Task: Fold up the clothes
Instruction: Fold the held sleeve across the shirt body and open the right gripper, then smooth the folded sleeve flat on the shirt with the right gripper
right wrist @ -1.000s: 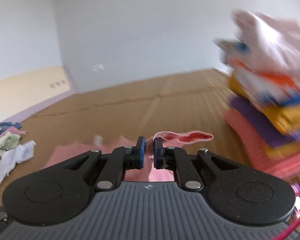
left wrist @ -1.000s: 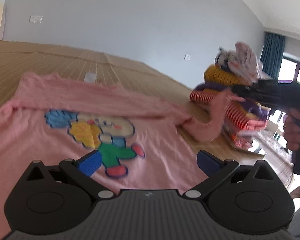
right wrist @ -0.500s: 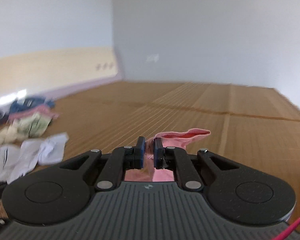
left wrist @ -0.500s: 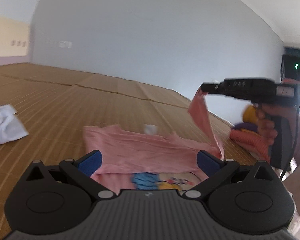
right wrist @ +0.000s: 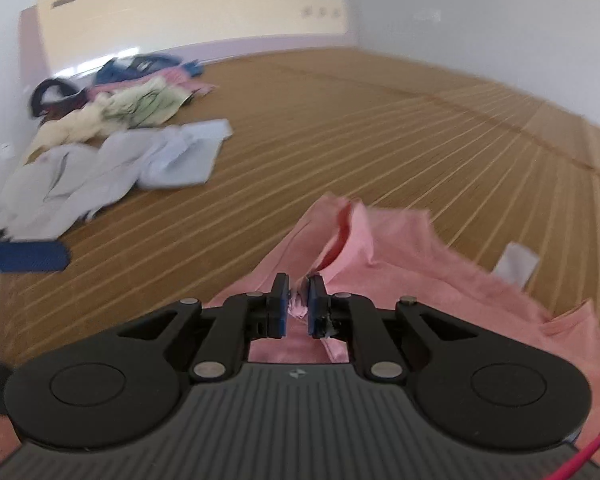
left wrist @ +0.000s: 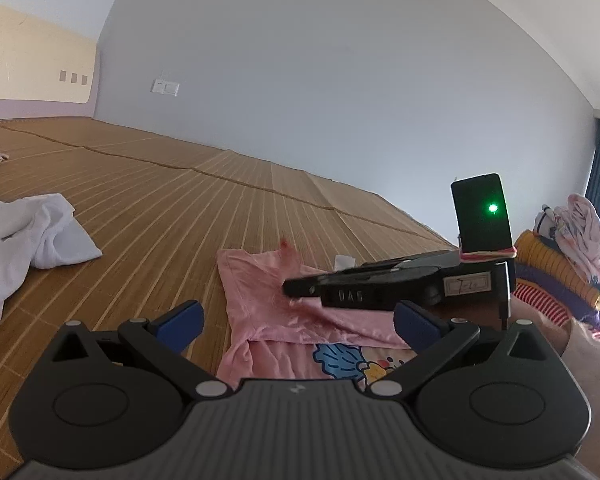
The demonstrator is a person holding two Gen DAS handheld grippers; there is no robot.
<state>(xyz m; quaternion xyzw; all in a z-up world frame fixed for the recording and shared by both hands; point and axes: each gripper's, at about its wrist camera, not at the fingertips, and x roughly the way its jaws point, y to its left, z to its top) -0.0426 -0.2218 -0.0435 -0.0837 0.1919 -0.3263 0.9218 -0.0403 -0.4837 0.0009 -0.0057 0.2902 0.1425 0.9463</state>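
A pink T-shirt (left wrist: 260, 308) with a cartoon print (left wrist: 340, 360) lies on the bamboo mat, its upper part folded over. My left gripper (left wrist: 296, 320) hovers open just above its near part, nothing between the blue pads. My right gripper (right wrist: 298, 310) is shut on a pinch of the shirt's pink sleeve (right wrist: 364, 240), low over the shirt (right wrist: 440, 288). In the left wrist view the right gripper (left wrist: 296, 288) reaches in from the right across the folded part, with a person's hand behind it.
A stack of folded clothes (left wrist: 560, 264) stands at the right. A white garment (left wrist: 32, 236) lies on the mat to the left. Several loose clothes (right wrist: 112, 128) are heaped toward the far left by the headboard (right wrist: 180, 12). A white tag (right wrist: 516, 264) sticks out beside the shirt.
The right gripper carried the sleeve from the shirt's right side up and over, then down onto the shirt's middle. Both cameras swung left, away from the folded stack. The left gripper stayed open.
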